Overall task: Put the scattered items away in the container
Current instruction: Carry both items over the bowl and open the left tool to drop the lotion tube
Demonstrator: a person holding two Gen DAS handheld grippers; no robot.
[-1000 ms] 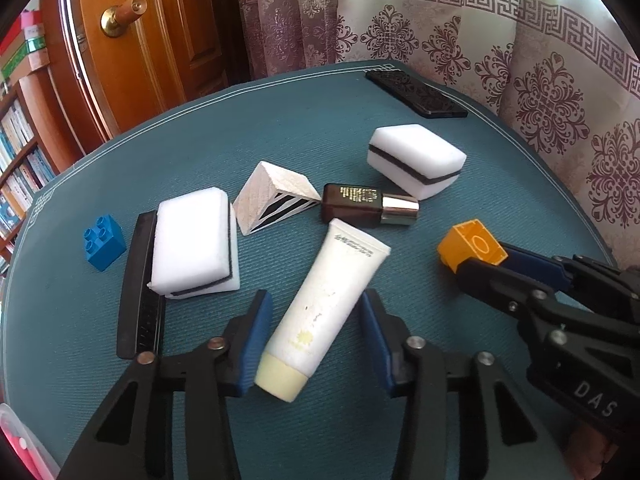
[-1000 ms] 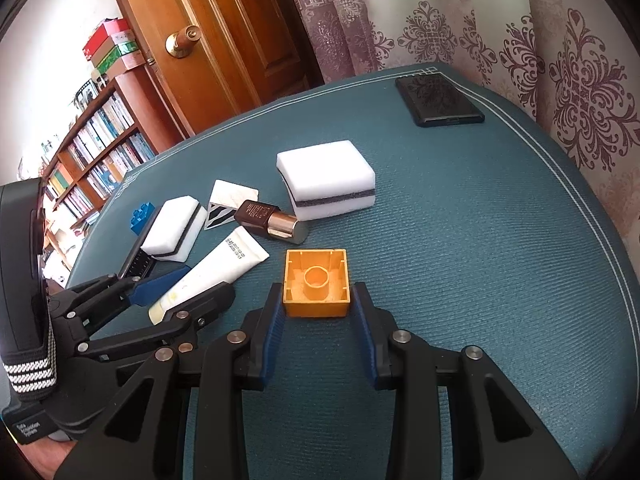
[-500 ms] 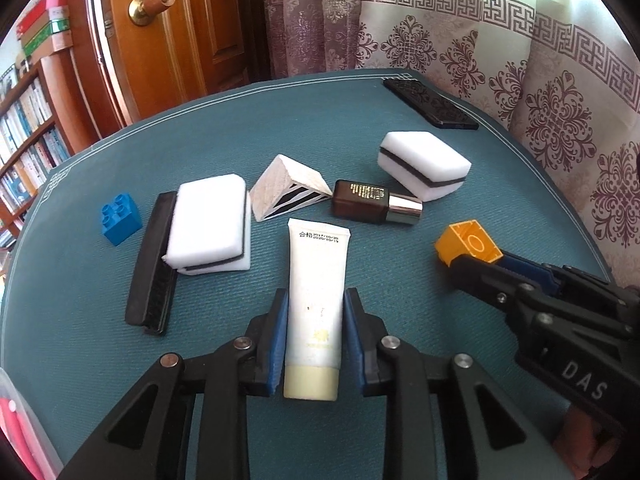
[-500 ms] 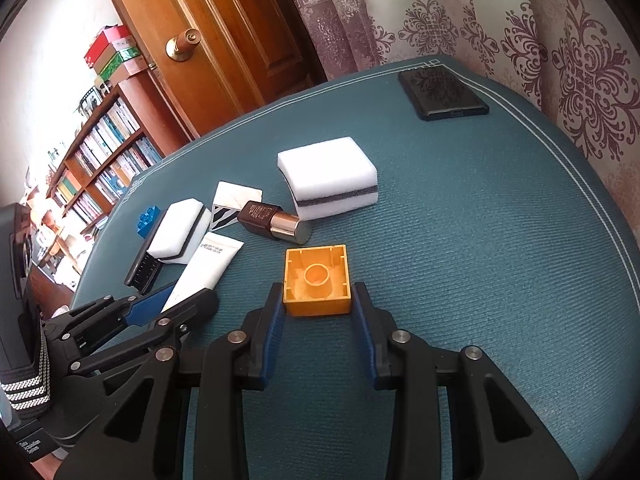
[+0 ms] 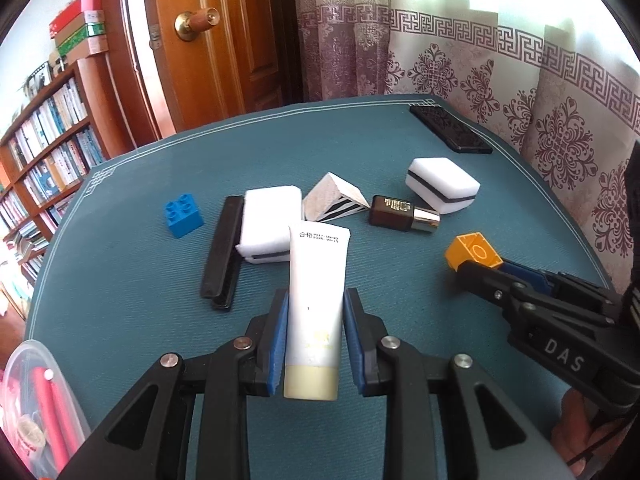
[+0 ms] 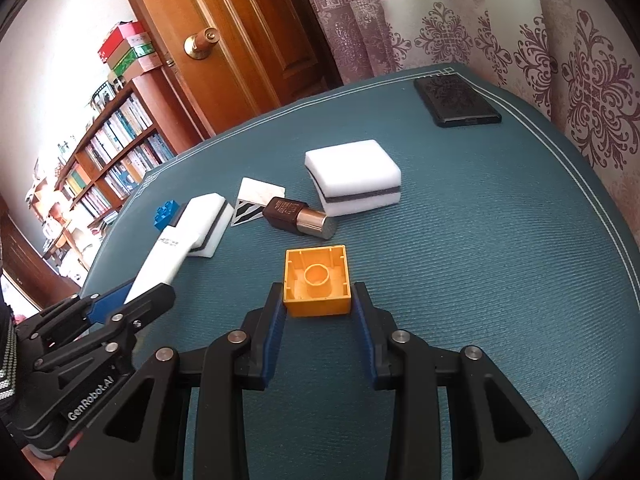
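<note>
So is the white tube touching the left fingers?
Touching. The left wrist view shows both blue fingers pressed flat against the sides of the tube, with no gap on either side.

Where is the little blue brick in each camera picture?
Left wrist view: the blue brick sits left of centre, left of the black brush.
Right wrist view: the blue brick peeks out at middle left, partly hidden behind the white tube.
Shared landmark: the striped wooden block.
</note>
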